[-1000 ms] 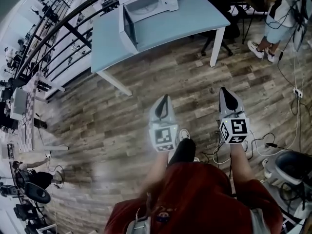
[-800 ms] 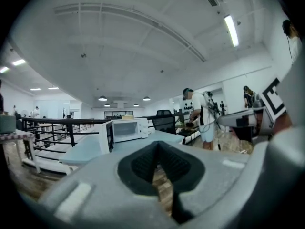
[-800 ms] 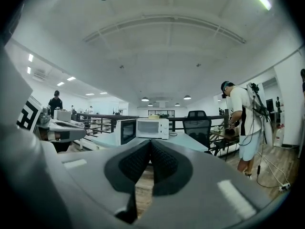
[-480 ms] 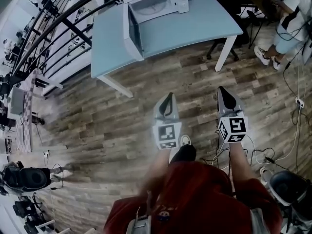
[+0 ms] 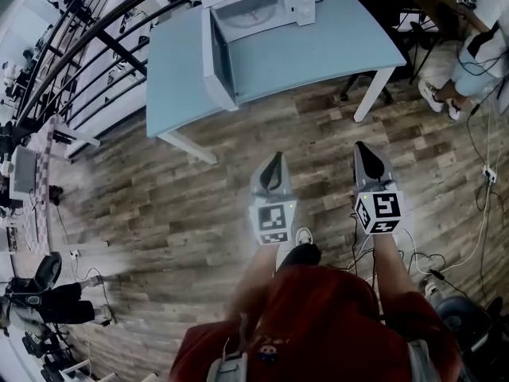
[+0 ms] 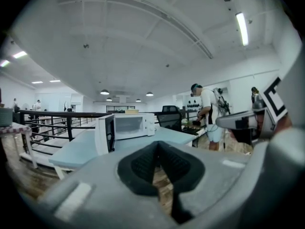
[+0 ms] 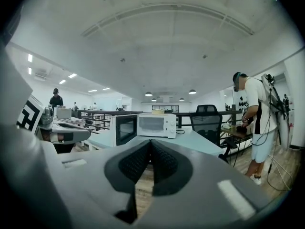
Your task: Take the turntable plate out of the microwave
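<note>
A white microwave stands on the far part of a light blue table, with its door swung open to the left. Inside the cavity a pale round plate shows faintly. My left gripper and right gripper hang side by side over the wooden floor, well short of the table, both shut and empty. In the left gripper view the microwave lies straight ahead beyond the shut left gripper. The right gripper view shows the microwave past the shut right gripper.
A person stands at the right beside another desk. A black office chair sits behind the table's right end. A black railing runs along the left. Cables lie on the floor at the right.
Both grippers have travelled forward over the floor together, and the table and microwave now sit nearer and larger. Both pairs of jaws stay shut.
</note>
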A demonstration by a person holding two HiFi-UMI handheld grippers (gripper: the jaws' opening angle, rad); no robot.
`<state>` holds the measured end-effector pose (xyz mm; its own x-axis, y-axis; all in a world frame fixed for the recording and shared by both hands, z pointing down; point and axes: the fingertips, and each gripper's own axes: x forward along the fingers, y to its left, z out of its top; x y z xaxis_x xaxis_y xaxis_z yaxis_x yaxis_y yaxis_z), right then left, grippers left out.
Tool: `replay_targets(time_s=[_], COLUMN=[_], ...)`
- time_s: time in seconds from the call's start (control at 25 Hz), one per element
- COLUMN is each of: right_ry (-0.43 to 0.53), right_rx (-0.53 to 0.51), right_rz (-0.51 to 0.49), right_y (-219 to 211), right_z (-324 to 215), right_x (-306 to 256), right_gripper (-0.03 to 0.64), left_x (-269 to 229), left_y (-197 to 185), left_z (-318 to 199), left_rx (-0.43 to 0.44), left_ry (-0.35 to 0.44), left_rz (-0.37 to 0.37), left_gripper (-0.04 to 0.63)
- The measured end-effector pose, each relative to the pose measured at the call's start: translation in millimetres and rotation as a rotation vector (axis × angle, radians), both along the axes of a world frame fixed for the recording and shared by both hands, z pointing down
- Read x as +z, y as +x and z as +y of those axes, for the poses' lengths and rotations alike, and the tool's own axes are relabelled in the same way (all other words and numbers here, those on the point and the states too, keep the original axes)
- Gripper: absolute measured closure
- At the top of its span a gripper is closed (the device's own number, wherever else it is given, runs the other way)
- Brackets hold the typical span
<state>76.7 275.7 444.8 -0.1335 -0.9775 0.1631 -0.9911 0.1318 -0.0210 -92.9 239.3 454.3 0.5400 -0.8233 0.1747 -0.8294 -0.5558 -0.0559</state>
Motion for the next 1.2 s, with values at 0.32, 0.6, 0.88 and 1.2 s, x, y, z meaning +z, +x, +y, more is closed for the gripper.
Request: replay_targets(time_s=[0.32, 0.6, 0.88, 1.2], right_ry=[0.002, 0.01, 0.014, 0.017], right_rx=[-0.028, -0.077, -0.138, -0.228], right_rz=[0.015, 0.019, 0.0, -0.019], right_y=[-19.9, -37.7, -32.4, -8.3], right_z=[-50.6, -80.7, -137.5, -236.5], right_x=[-1.5, -3.9, 5.7, 0.0], right_gripper=[0.618, 0.617, 0.618, 0.618], left_x=[3.8, -0.7, 2.8, -3.5], left_y=[-15.4, -29.3, -24.3, -0.9], left_z=[-40.9, -62.5, -108.6, -191.7], left_rx=[-0.005, -0.037, -0.103, -0.203], left_ry=[-0.018, -0.008, 0.004, 0.009], left_rz=[0.011, 0.013, 0.005, -0.001], left_gripper=[0.595, 0.595, 0.595, 0.595])
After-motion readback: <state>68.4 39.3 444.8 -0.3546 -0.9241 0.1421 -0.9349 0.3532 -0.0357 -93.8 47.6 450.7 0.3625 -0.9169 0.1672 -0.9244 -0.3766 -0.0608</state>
